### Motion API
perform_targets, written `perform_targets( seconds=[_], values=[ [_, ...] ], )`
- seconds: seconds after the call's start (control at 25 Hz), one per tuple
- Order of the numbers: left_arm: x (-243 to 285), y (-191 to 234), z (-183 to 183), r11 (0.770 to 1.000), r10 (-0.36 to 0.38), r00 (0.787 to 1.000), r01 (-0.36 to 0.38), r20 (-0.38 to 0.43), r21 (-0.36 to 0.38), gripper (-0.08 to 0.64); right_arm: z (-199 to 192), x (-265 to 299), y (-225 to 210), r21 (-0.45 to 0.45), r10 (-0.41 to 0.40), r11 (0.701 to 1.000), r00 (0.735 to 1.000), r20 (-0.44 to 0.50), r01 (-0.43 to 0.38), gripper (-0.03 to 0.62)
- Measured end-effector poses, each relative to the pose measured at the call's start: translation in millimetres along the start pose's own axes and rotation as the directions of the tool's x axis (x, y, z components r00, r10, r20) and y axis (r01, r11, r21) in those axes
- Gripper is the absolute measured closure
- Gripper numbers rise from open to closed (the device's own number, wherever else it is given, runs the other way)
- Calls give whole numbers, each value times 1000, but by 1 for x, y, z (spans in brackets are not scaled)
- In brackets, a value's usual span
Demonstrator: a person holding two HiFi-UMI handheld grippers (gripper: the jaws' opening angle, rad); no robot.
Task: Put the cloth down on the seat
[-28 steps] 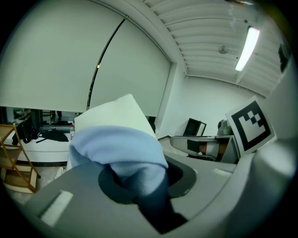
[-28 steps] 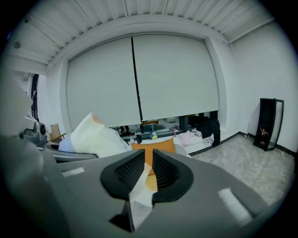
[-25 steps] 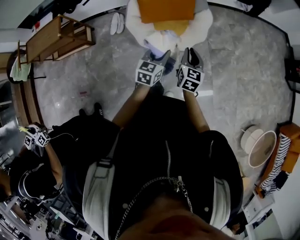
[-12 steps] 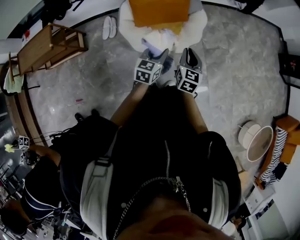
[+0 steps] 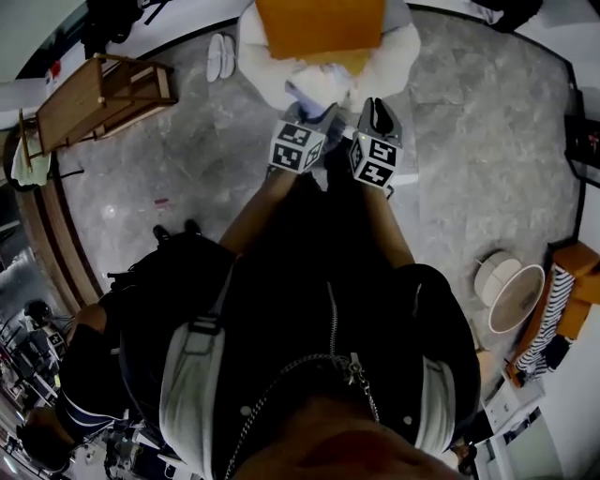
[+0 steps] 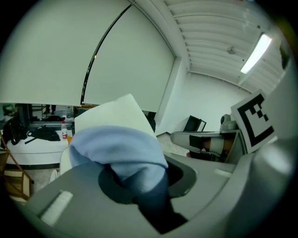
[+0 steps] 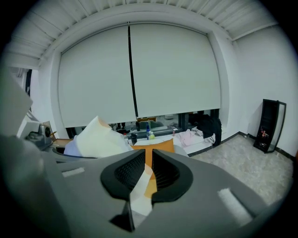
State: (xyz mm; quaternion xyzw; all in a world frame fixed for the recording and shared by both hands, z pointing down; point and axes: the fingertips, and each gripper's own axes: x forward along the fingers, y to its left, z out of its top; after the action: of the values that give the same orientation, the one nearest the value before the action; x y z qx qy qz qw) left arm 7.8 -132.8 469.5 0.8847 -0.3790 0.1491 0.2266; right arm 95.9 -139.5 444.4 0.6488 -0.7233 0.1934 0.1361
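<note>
The seat is a white armchair [image 5: 401,45] with an orange cushion [image 5: 319,23] at the top of the head view. A light blue and white cloth [image 5: 309,89] hangs in front of it between my two grippers. My left gripper [image 5: 321,112] is shut on a bunched blue fold of the cloth [image 6: 116,148]; its jaws [image 6: 139,183] are mostly hidden by fabric. My right gripper [image 5: 380,114] is shut on a thin white edge of the cloth [image 7: 138,197], with the orange cushion [image 7: 164,145] showing past its jaws [image 7: 148,175]. The grippers are side by side, just short of the seat.
A wooden rack [image 5: 94,94] stands at the upper left, white slippers [image 5: 217,54] beside the armchair. A round white lamp or stool [image 5: 511,292] and striped fabric [image 5: 548,319] are at the right. Another person [image 5: 94,375] crouches at the lower left. Grey stone floor surrounds the chair.
Both grippers have moved forward together with the cloth, closer to the armchair. The person at the lower left has shifted further out of the picture.
</note>
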Motion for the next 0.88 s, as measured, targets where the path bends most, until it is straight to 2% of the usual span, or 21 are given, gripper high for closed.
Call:
perform_targets(
  seconds=[0.24, 0.52, 0.72, 0.88],
  values=[
    [45, 20, 25, 999, 39, 999, -39, -18, 14, 460, 34, 55, -26, -8, 42, 999, 999, 16, -42, 561],
    [94, 30, 51, 997, 78, 996, -79, -43, -12, 460, 61, 107, -56, -1, 103, 995, 995, -5, -103, 566],
    [120, 26, 56, 995, 98, 993, -100, -65, -30, 460, 64, 134, -79, 16, 133, 991, 991, -23, -133, 568],
    [135, 24, 55, 995, 95, 991, -97, -92, -15, 460, 45, 141, -85, 28, 154, 988, 984, -87, -152, 568]
  ],
)
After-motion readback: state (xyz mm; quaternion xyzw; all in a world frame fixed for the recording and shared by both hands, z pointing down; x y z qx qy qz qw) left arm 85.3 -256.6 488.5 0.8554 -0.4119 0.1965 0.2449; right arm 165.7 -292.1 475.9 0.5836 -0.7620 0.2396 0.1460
